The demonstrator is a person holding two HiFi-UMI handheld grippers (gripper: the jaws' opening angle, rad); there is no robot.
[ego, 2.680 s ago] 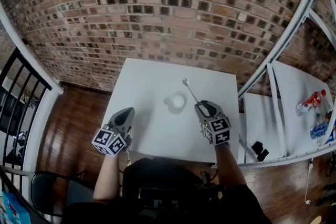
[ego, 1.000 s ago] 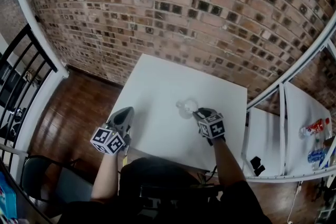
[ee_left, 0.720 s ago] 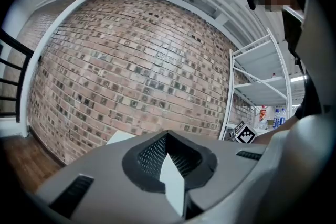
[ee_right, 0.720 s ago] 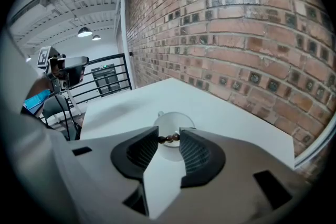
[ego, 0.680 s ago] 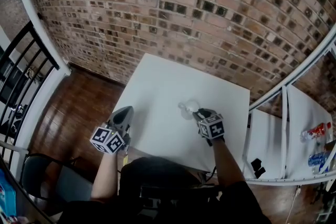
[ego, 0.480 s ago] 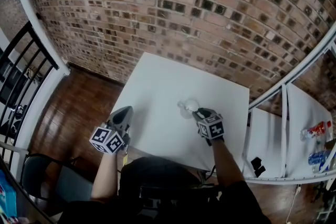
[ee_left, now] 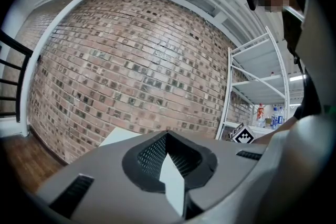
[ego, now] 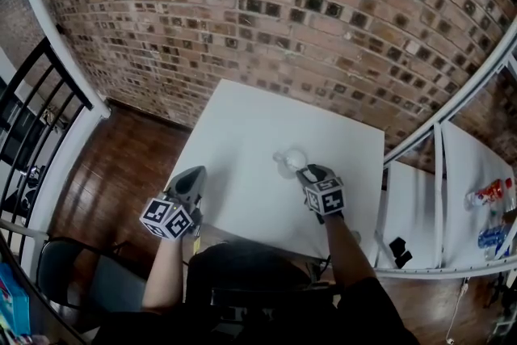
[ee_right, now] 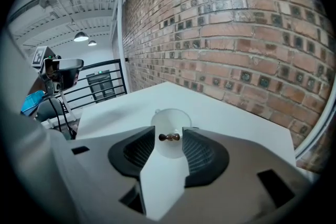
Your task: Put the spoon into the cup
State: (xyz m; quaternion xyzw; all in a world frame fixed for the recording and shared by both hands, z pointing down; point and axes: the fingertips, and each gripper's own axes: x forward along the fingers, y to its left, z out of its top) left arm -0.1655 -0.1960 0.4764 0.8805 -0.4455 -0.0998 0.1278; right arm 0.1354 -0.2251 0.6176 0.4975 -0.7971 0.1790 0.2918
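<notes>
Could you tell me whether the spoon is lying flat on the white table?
No, the spoon stands in the cup, its handle end showing between the opening jaws of the right hand-held gripper.

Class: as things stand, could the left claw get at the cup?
Probably yes: only bare white table lies between the left claw and the cup. The right claw, its jaws opening around the spoon handle, crowds the cup's near side.

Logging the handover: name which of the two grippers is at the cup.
The right gripper, at the white cup, jaws opening around the spoon handle's tip; the left gripper sits at the table edge.
</notes>
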